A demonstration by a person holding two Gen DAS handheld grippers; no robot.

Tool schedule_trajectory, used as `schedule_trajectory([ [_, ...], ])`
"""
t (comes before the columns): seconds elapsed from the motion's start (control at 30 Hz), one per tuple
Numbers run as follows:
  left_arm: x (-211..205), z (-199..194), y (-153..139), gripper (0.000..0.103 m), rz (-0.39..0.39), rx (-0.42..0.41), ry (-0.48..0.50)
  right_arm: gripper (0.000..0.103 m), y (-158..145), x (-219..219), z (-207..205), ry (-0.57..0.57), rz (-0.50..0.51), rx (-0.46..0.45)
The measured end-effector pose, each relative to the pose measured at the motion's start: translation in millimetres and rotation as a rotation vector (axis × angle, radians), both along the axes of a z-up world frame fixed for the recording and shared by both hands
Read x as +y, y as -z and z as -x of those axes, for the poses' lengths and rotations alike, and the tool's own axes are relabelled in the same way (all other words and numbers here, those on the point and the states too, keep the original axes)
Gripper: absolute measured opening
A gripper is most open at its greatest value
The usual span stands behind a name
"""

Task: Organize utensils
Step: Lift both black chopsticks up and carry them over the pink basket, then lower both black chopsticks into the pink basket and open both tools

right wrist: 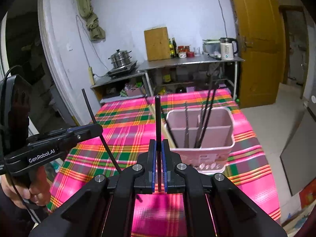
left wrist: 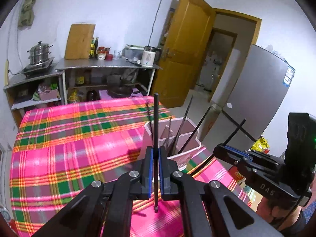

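A kettle (right wrist: 227,48) and steamer pot (right wrist: 120,58) stand on steel counters.

A table under a pink plaid cloth (right wrist: 126,118) carries a pink utensil holder (right wrist: 213,150).

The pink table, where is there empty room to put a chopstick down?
The checked cloth is bare from the pink holder leftward to its left edge, and up to the far edge by the metal shelves. It is crowded inside the holder, where chopsticks already stand in the compartments.
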State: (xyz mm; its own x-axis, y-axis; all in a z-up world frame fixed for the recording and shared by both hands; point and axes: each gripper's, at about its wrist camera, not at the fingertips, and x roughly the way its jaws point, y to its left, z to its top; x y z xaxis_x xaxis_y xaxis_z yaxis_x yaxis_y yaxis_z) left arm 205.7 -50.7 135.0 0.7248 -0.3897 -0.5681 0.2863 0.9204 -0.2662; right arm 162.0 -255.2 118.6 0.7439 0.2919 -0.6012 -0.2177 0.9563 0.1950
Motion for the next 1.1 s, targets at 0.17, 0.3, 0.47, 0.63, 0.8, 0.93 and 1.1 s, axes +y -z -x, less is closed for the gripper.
schedule_trajectory([
  [0.17,-13,-19,-23,0.005,0.017,-0.025,0.013,0.005,-23,-12,-3,0.021,0.002,-0.046],
  [0.3,-22,-33,-38,0.005,0.020,-0.051,0.016,0.005,-41,-21,-11,0.037,0.002,-0.086],
  [0.47,-30,-49,-53,0.005,0.015,-0.081,0.014,0.005,-54,-28,-23,0.054,-0.002,-0.120],
  [0.63,-37,-69,-57,0.005,0.002,-0.098,0.011,0.005,-58,-34,-37,0.074,-0.016,-0.136],
  [0.8,-42,-86,-50,0.005,-0.005,-0.102,0.007,0.005,-56,-37,-50,0.089,-0.013,-0.148],
  [0.93,-45,-96,-38,0.005,0.001,-0.091,0.008,0.005,-45,-34,-57,0.095,-0.006,-0.132],
  [1.1,-47,-103,-18,0.005,-0.002,-0.076,0.009,0.005,-23,-33,-66,0.099,0.009,-0.092],
])
